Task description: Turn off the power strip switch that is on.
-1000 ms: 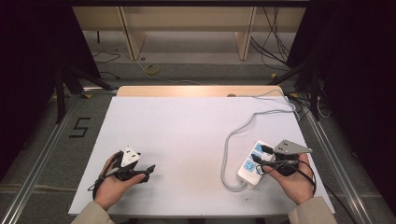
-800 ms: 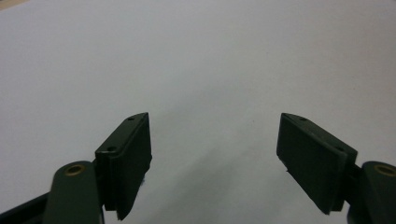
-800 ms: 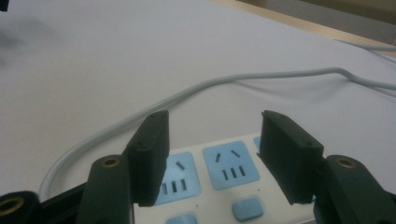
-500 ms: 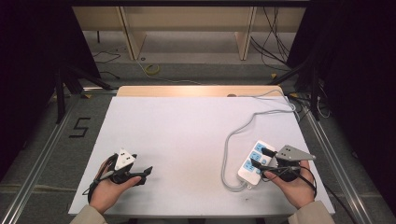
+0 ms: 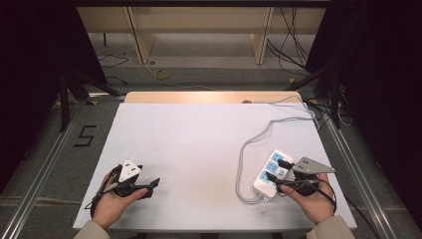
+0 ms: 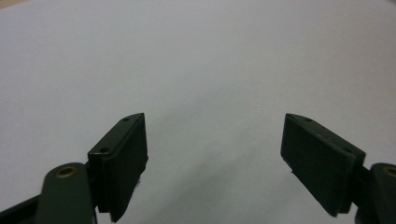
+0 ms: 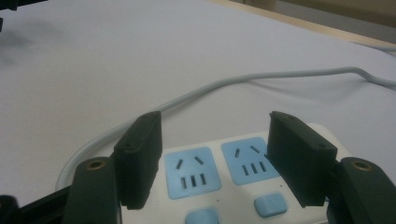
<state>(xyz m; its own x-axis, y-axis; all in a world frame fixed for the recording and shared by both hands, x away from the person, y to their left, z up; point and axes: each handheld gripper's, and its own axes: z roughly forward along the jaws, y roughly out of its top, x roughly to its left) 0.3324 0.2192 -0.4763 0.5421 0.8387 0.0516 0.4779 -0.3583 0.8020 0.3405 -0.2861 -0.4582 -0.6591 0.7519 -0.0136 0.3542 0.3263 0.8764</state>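
right tongs (image 5: 276, 174): ours, jaws just opened wide, straddling power strip (image 5: 270, 172) above its blue sockets, pads clear of it | power strip: flat on table (image 5: 199, 144) at 4 o'clock, grey cord (image 5: 249, 144) running off toward 1 o'clock | left tongs (image 5: 152, 185): wide, nothing between, 8 o'clock

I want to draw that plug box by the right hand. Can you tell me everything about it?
The power strip is a long white plastic box lying flat on the white table, near its right front corner. It has light blue sockets with dark slots and small blue buttons beside them. A grey cord leaves its near end, loops round and runs off the table's far right. The right tongs have just been opening; their jaws stand wide over the strip, and nothing is gripped.
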